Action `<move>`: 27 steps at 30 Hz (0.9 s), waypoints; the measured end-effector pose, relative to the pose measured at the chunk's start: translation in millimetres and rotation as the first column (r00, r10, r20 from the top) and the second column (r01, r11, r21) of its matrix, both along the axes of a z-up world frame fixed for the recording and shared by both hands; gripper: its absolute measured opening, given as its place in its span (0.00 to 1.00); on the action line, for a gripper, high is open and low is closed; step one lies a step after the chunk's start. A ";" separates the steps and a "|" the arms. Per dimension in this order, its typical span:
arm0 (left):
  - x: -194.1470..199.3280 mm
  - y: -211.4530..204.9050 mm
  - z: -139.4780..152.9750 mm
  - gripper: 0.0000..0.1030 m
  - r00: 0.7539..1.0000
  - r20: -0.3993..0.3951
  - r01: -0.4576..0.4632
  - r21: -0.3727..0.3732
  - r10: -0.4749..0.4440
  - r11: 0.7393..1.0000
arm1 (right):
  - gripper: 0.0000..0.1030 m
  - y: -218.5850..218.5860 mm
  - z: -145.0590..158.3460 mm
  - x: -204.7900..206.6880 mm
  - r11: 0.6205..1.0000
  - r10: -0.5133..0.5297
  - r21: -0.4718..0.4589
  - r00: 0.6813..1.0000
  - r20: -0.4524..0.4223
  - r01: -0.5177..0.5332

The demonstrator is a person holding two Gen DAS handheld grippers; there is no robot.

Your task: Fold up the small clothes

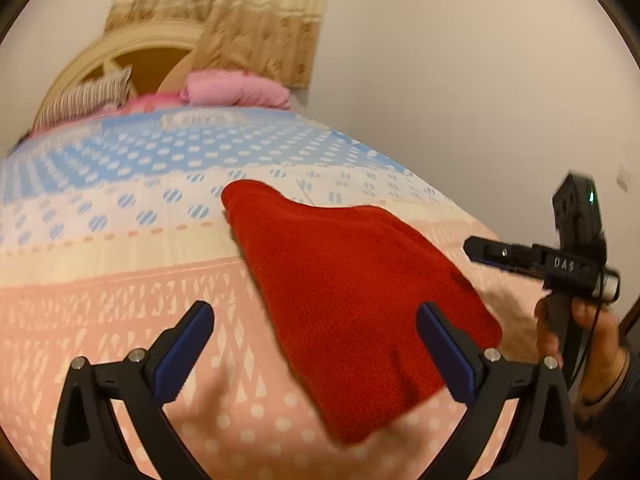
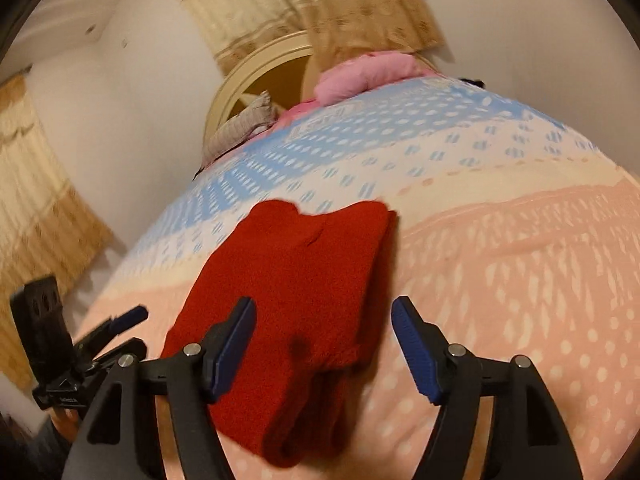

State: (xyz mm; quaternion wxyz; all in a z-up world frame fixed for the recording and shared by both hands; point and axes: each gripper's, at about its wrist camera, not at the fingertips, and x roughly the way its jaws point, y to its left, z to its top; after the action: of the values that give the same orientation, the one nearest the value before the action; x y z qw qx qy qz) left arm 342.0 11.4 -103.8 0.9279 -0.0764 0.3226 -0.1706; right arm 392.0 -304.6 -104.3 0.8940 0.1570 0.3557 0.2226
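Observation:
A red fleece garment (image 1: 340, 280) lies folded on the patterned bedspread (image 1: 120, 280), long and narrow, its far end toward the pillows. My left gripper (image 1: 316, 320) hovers open over its near part; the right pad stands above the cloth and the left pad above bare bedspread. In the right wrist view the same garment (image 2: 296, 280) shows stacked layers at its near end. My right gripper (image 2: 324, 320) is open above that end, and neither pad presses on the cloth. Each gripper appears in the other's view: right (image 1: 480, 249), left (image 2: 128, 328).
A pink pillow (image 1: 236, 90) and a striped pillow (image 1: 84, 98) rest against the cream headboard (image 1: 132, 46) at the bed's far end. A beige curtain (image 1: 240, 20) hangs behind. A hand (image 1: 584, 332) holds the right gripper beside the bed's edge.

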 end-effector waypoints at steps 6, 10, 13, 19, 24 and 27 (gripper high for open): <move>25.2 -15.9 -33.7 1.00 0.995 -0.097 0.004 0.058 0.002 0.998 | 0.69 -14.8 -19.4 55.3 0.998 -0.037 0.053 0.991 -0.128 0.044; 29.2 -15.7 -42.9 1.00 0.990 -0.140 0.012 0.046 -0.006 0.999 | 0.69 -10.9 -35.0 81.2 0.998 -0.006 0.066 0.985 -0.175 0.018; 32.2 -17.7 -51.1 1.00 0.985 -0.171 0.021 0.047 -0.013 0.999 | 0.69 -3.9 -43.0 91.6 0.997 0.034 0.074 0.981 -0.192 -0.020; 32.2 -19.9 -56.2 1.00 0.980 -0.197 0.037 0.030 -0.030 0.999 | 0.69 5.1 -52.4 108.8 0.995 0.066 0.083 0.976 -0.206 -0.050; 31.2 -20.8 -56.5 1.00 0.980 -0.196 0.040 0.031 -0.033 0.999 | 0.53 7.2 -60.8 120.0 0.987 0.096 0.149 0.972 -0.216 -0.065; 31.7 -20.9 -57.0 1.00 0.980 -0.197 0.041 0.030 -0.034 0.999 | 0.50 10.8 -62.5 120.9 0.984 0.111 0.157 0.972 -0.207 -0.079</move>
State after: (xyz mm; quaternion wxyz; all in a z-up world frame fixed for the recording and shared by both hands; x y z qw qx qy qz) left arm 373.6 -9.5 -160.8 0.8893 -0.0712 0.4169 -0.1742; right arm 512.9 -293.8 -166.9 0.8245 0.2288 0.4399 0.2729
